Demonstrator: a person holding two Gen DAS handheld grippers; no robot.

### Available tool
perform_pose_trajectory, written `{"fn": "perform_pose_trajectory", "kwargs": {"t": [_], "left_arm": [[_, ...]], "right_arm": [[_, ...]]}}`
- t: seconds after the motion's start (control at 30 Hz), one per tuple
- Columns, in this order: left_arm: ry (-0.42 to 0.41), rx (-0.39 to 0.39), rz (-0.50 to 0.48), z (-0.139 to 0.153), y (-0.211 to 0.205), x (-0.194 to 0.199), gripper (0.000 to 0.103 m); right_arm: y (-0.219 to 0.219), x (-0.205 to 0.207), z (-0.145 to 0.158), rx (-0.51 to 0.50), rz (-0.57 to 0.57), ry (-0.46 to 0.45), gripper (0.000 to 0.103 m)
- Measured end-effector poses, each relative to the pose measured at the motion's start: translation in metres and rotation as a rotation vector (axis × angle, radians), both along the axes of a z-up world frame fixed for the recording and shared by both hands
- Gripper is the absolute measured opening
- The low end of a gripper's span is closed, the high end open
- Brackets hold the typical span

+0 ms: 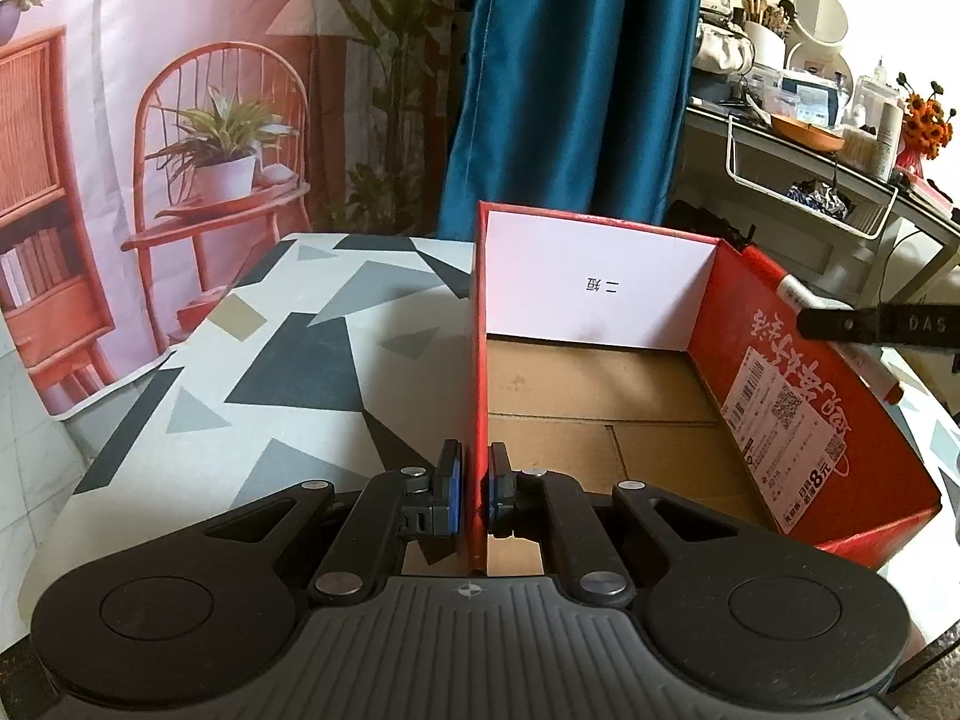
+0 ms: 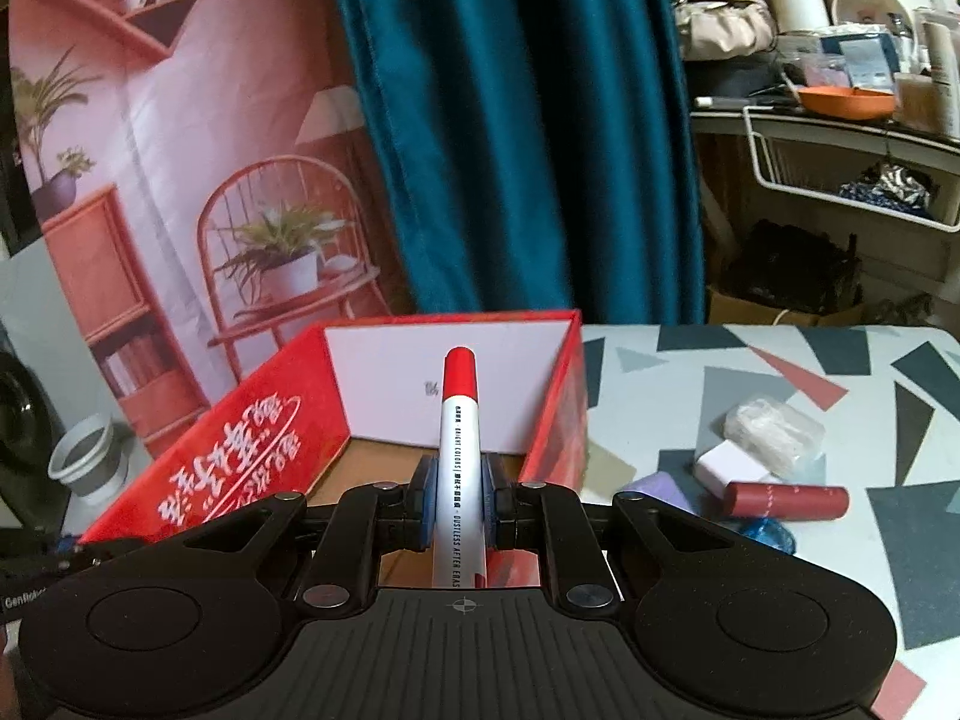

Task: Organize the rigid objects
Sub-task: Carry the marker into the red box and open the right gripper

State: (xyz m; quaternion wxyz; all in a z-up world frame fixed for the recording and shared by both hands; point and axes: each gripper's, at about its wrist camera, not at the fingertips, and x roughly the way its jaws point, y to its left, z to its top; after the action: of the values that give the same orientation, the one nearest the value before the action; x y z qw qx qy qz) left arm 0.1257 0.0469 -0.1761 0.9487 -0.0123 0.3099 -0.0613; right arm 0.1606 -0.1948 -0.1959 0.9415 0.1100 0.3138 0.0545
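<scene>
So right now my right tool [image 2: 459, 495] has the marker [image 2: 459, 456] pinched mid-barrel, pads tight on it, red cap pointing away from me at 12 o'clock and angled a bit up. The box [image 2: 252, 414] sits dead ahead and below, open side up, cardboard floor bare as far as I can see. That's the relation that matters: the marker's long axis runs straight toward the white back wall, parallel to the red sides, so it should lie flat inside without any twisting (I think, fisheye makes this hard to judge).

My left tool [image 1: 474, 489] is clamped on the box's near-left wall [image 1: 478, 360], one pad outside, one inside, holding the box steady on the desk [image 1: 270, 330]. From that camera the marker and the right tool's finger show at about 2 o'clock, over the right wall's rim.

The right hand is clearly the one to do the drop; it's tilted nose-down over the near edge. Next I'd guess lower it in and let go.

More stuff waits at 3 o'clock on the desk: a red tube [image 2: 786, 501] and a white block [image 2: 729, 471].
</scene>
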Motion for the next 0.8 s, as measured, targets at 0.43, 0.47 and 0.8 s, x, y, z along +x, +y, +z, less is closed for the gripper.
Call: {"fn": "perform_pose_trajectory", "kwargs": {"t": [0.43, 0.47, 0.8], "left_arm": [[-0.007, -0.010, -0.001, -0.001, 0.002, -0.001, 0.009], [-0.007, -0.011, 0.000, -0.001, 0.002, -0.001, 0.009], [-0.007, -0.015, 0.001, 0.000, 0.003, -0.001, 0.009]], "right_arm": [[0.025, -0.004, -0.010, -0.060, 0.080, 0.045, 0.014], [0.024, -0.004, -0.010, -0.059, 0.081, 0.045, 0.014], [0.023, -0.005, -0.009, -0.058, 0.084, 0.042, 0.013]]}}
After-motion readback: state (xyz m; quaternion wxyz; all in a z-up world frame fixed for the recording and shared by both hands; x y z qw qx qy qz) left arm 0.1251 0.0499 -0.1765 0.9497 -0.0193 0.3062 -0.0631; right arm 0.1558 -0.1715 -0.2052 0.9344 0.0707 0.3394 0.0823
